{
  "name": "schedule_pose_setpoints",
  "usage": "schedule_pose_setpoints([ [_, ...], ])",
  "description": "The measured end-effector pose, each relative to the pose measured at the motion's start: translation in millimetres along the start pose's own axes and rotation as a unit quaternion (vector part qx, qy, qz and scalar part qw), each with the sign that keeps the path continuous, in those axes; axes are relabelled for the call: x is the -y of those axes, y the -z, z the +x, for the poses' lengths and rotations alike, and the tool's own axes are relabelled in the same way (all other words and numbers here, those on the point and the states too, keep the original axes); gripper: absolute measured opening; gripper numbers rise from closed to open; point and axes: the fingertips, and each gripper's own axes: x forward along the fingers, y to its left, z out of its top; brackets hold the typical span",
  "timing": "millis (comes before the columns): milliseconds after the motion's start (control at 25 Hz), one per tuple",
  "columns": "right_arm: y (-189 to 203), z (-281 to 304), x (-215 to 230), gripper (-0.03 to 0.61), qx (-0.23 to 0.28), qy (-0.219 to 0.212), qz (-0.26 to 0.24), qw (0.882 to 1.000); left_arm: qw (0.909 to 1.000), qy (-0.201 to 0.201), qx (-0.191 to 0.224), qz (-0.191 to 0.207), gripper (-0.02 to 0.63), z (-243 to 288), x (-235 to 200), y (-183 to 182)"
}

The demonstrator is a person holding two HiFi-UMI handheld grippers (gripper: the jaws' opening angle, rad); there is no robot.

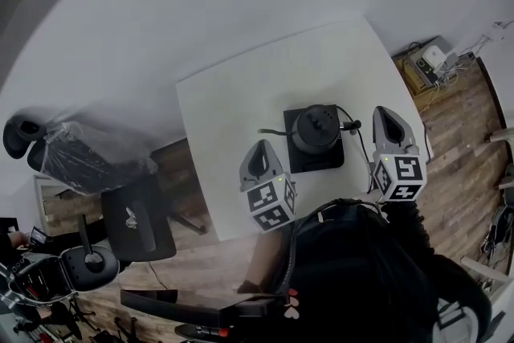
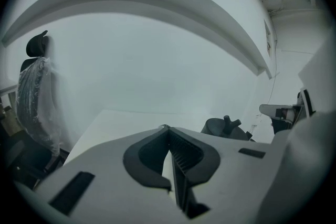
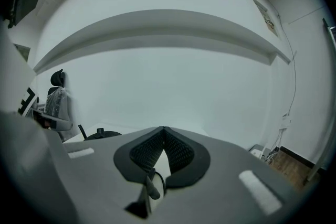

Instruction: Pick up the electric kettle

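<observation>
The dark grey electric kettle [image 1: 315, 128] stands on a black square base [image 1: 299, 161] near the front of the white table [image 1: 233, 108]. My left gripper [image 1: 259, 149] hovers over the table just left of the kettle, jaws shut and empty. My right gripper [image 1: 385, 113] is to the kettle's right, also shut on nothing. In the left gripper view the kettle's lid and knob [image 2: 226, 127] show to the right past my shut left gripper [image 2: 167, 128]. The right gripper view has the kettle [image 3: 100, 135] low at the left, beside my shut right gripper [image 3: 164, 129].
A black cord [image 1: 356, 134] runs from the kettle's base toward the right gripper. A plastic-wrapped office chair [image 1: 80, 157] and a black chair [image 1: 136, 222] stand left of the table. Boxes and cables [image 1: 430, 60] lie on the wooden floor at the right. A white wall lies behind the table.
</observation>
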Motion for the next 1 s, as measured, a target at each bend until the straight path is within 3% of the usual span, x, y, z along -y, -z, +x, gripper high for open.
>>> schedule_pose_setpoints([
  [160,2,0,11,0.002,-0.007,-0.020,0.002,1.000,1.0000,-0.002,-0.001,0.003,0.000,1,2,0],
  [440,24,5,24,0.003,-0.046,-0.051,0.000,0.998,0.9990,0.041,-0.015,-0.009,0.000,5,7,8],
  [560,31,6,22,0.009,-0.052,-0.081,0.002,0.995,0.9977,0.058,-0.017,-0.030,0.002,7,7,13],
  [720,46,6,11,0.039,-0.071,-0.130,-0.010,0.989,0.9968,0.049,-0.023,-0.060,0.006,12,2,24],
  [800,54,7,7,0.069,-0.081,-0.148,-0.020,0.985,0.9954,0.061,-0.019,-0.071,0.093,16,5,25],
  [1000,73,7,-7,0.121,-0.106,-0.192,-0.053,0.974,0.9920,0.095,0.002,-0.083,0.205,28,19,22],
])
